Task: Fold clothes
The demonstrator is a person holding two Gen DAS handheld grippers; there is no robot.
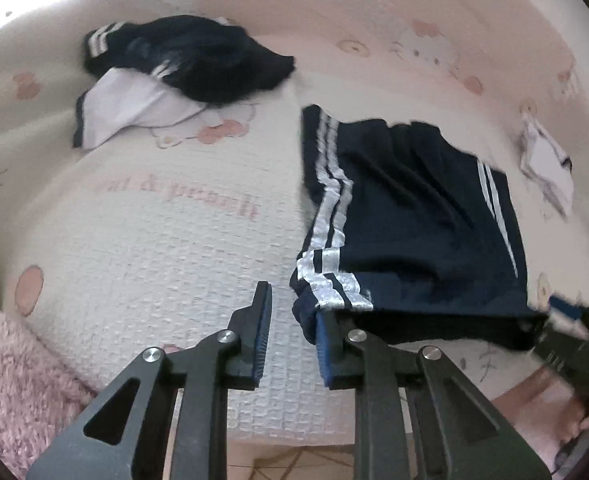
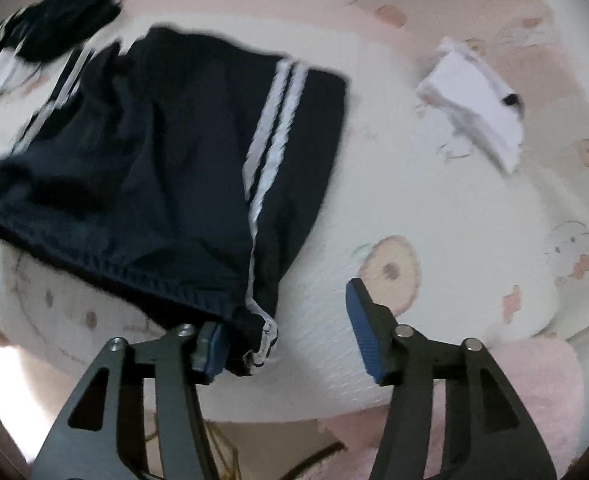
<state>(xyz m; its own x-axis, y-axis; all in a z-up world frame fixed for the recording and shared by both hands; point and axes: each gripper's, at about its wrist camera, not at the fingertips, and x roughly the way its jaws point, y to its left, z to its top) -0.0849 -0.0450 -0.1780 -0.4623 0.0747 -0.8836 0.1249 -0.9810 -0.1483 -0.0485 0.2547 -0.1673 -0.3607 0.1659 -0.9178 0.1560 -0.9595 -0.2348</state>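
Navy shorts with white side stripes [image 1: 406, 216] lie on the bed; they also show in the right wrist view [image 2: 166, 152]. My left gripper [image 1: 292, 312] is open, and the shorts' striped waistband corner drapes over its right finger [image 1: 326, 352]. My right gripper [image 2: 286, 320] is open wide, and the other waistband corner [image 2: 254, 344] hangs against its left finger [image 2: 210, 348]. Neither pair of jaws is closed on the cloth.
A crumpled navy and white garment [image 1: 182, 64] lies at the far left of the bed, also in the right wrist view [image 2: 54, 20]. A folded white piece [image 2: 478, 108] lies at the far right. A pink fluffy blanket [image 1: 18, 376] borders the near edge of the patterned bedspread [image 1: 174, 240].
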